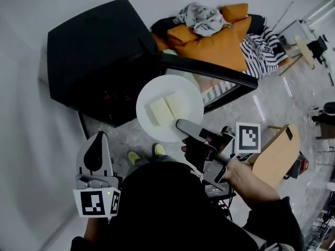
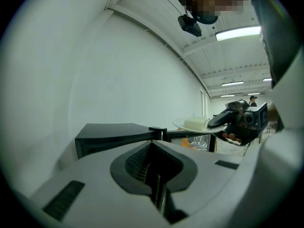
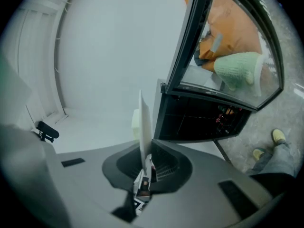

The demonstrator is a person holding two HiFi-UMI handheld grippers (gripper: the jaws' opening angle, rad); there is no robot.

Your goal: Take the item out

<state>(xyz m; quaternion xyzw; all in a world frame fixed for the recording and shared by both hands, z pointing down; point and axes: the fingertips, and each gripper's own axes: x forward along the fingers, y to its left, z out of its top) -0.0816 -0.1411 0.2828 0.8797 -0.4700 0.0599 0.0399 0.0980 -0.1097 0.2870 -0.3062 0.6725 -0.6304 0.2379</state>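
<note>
Rim of white plate (image 1: 157, 85) in right claw (image 1: 181, 124), outside black oven (image 1: 94, 51).

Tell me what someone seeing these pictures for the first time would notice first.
The white plate carrying two pale blocks stands out at the middle of the head view, gripped at its near rim by the right gripper. Just behind it sits a black oven with its glass door open. A pile of orange cushions lies beyond the door.
</note>
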